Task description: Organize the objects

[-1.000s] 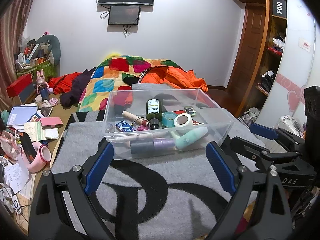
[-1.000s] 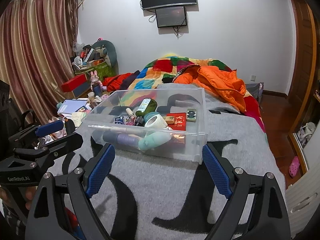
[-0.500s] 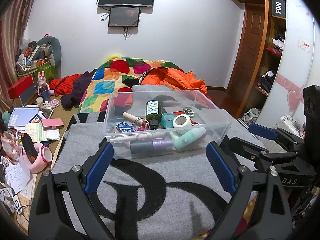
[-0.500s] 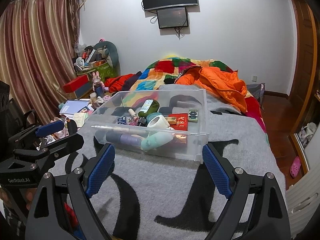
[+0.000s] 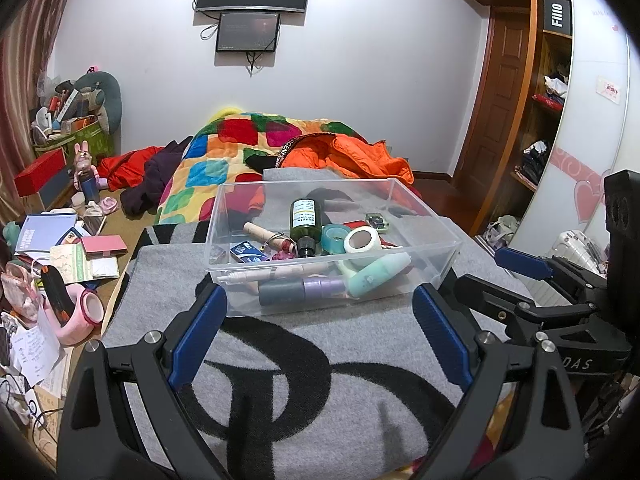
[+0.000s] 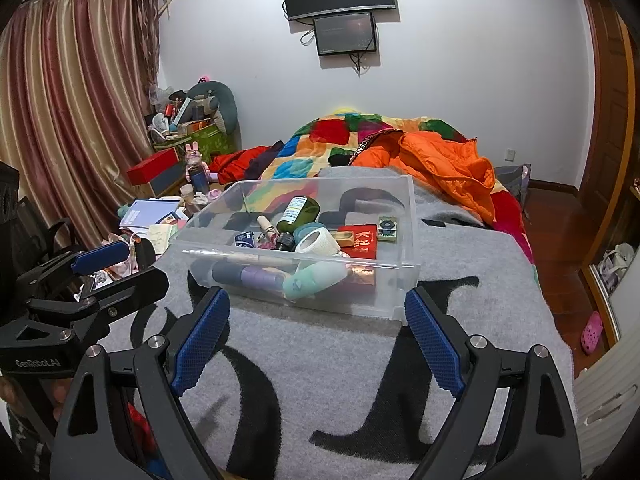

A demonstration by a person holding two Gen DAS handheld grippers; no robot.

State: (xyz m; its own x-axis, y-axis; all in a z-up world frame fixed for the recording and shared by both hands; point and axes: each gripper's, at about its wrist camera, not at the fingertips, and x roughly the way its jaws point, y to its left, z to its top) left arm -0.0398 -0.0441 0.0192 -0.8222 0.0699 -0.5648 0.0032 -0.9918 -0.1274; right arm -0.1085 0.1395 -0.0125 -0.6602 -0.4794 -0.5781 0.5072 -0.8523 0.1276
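I've got L gripper (image 5: 320,316) & R gripper (image 6: 316,316) both spread wide, nothing held, hovering over grey blanket (image 5: 320,380) just short of clear plastic bin (image 5: 436,242) w/ green bottle (image 5: 306,222), tape rolls.

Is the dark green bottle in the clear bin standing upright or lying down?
Lying down. The dark green bottle rests on its side on the floor of the clear plastic bin, black cap toward the camera, label facing up.
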